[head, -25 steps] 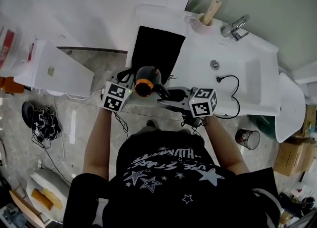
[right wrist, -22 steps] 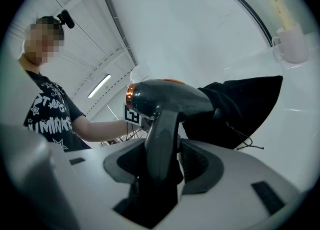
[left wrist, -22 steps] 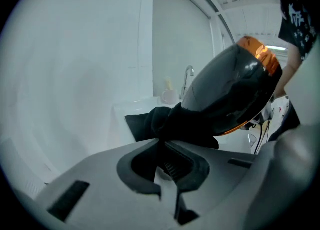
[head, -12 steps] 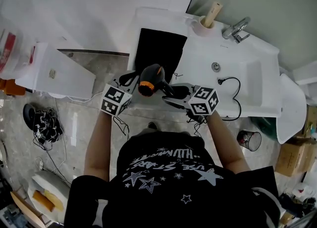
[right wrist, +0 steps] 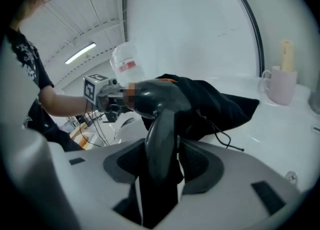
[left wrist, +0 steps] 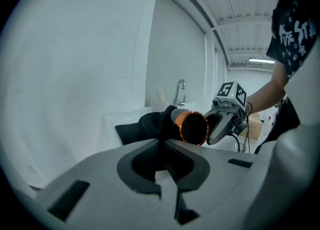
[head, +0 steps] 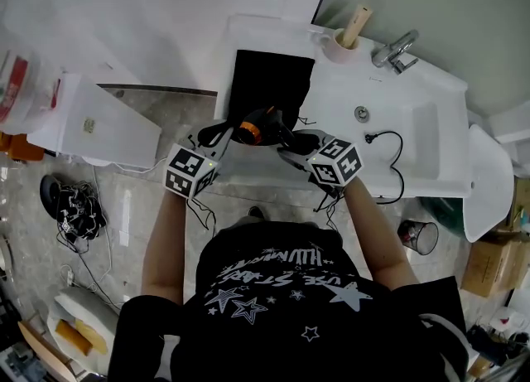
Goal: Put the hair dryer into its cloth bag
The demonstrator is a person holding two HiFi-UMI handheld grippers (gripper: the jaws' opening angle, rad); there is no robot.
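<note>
The black cloth bag lies flat on the white counter, its near edge lifted. My left gripper is shut on that edge; in the left gripper view the cloth bunches at the closed jaws of my left gripper. The hair dryer, black with an orange ring, hangs at the bag's mouth. My right gripper is shut on its handle. In the right gripper view the handle stands between the jaws of my right gripper, and the dryer's body touches the bag.
The dryer's black cord and plug trail over the sink basin. A tap and a pink cup with a wooden handle in it stand at the back. A white cabinet is left of the counter.
The right gripper carried the dryer away from me and down towards the bag's near edge, and tilted it. The left gripper rose slightly with the cloth.
</note>
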